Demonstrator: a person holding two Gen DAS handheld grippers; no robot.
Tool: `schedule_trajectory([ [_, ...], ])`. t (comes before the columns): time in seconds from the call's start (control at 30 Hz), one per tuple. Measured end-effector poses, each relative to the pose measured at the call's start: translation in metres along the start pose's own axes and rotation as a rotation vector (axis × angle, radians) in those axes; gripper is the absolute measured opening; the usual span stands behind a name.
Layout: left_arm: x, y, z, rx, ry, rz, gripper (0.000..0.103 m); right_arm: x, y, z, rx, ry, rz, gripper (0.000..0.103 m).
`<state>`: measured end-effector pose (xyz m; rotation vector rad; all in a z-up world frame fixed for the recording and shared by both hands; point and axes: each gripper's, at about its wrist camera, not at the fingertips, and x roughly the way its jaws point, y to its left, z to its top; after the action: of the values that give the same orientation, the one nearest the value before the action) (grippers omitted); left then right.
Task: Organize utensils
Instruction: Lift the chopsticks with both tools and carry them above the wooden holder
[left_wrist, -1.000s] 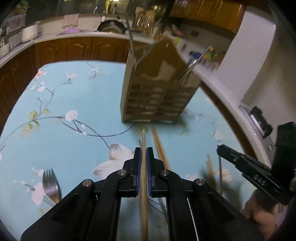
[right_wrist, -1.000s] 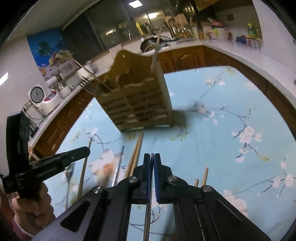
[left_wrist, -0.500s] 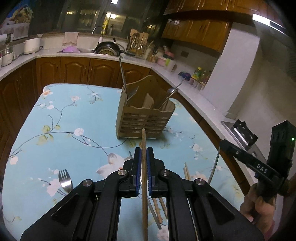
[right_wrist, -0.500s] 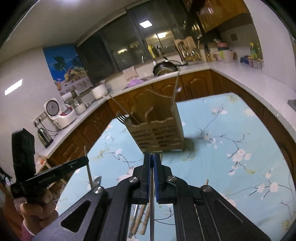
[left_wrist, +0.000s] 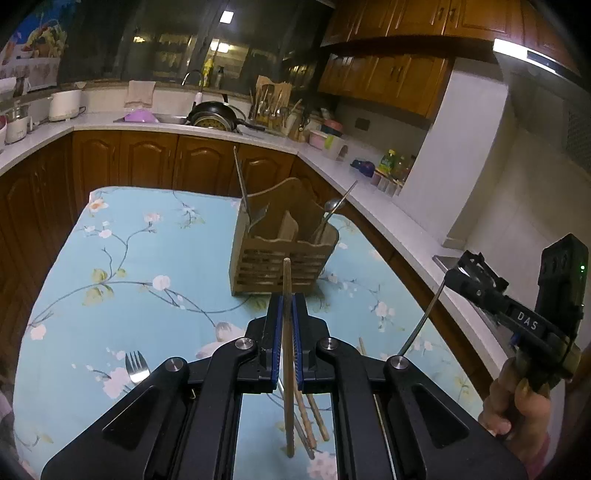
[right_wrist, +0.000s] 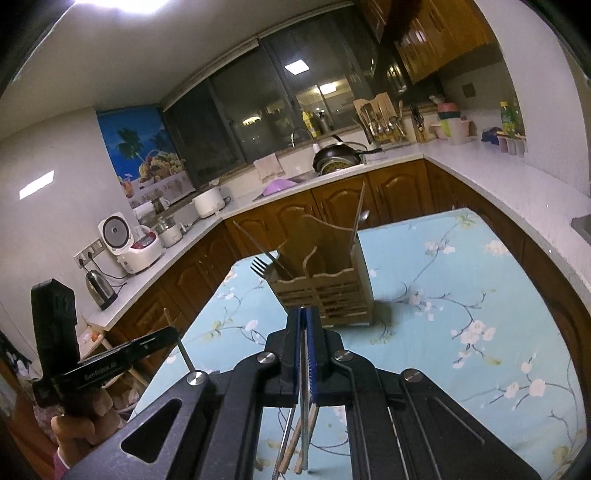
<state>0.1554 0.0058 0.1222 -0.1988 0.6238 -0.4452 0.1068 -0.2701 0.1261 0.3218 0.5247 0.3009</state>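
My left gripper (left_wrist: 286, 301) is shut on a wooden chopstick (left_wrist: 287, 354) that points toward the slatted wooden utensil holder (left_wrist: 282, 254) on the flowered blue tablecloth (left_wrist: 147, 258). My right gripper (right_wrist: 303, 312) is shut on a thin metal stick (right_wrist: 303, 413), also in line with the holder (right_wrist: 328, 295). Both are raised above the table, short of the holder. Each shows in the other's view: the right gripper (left_wrist: 454, 273) with its metal stick (left_wrist: 421, 321), the left gripper (right_wrist: 173, 332) with its chopstick (right_wrist: 176, 341). The holder has a fork (right_wrist: 258, 264) and a spoon (left_wrist: 332, 205) in it.
A loose fork (left_wrist: 135, 365) lies at the table's near left. More chopsticks (left_wrist: 312, 417) lie on the cloth under my grippers. Wooden cabinets and a white counter with a pan (left_wrist: 212, 114), a rice cooker (right_wrist: 129, 243) and a kettle (right_wrist: 98, 288) ring the table.
Both grippers have lifted off the table with their sticks and drawn back. The holder now looks smaller and farther, and more of the kitchen shows above it.
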Motion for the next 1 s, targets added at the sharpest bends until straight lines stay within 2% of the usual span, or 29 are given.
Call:
schedule_trajectory([
  [0.43,-0.007,-0.003,0.03,0.023,-0.068,0.014,0.004,-0.003,0.003,0.033,-0.035,-0.067,-0.008,0.003],
  [0.77,-0.009,-0.009,0.082,0.045,-0.176,0.026,0.004,0.002,0.003,0.072,-0.055,-0.139,-0.026,0.003],
  [1.0,-0.001,-0.012,0.134,0.036,-0.281,0.05,0.004,0.02,0.003,0.113,-0.074,-0.196,-0.057,0.003],
])
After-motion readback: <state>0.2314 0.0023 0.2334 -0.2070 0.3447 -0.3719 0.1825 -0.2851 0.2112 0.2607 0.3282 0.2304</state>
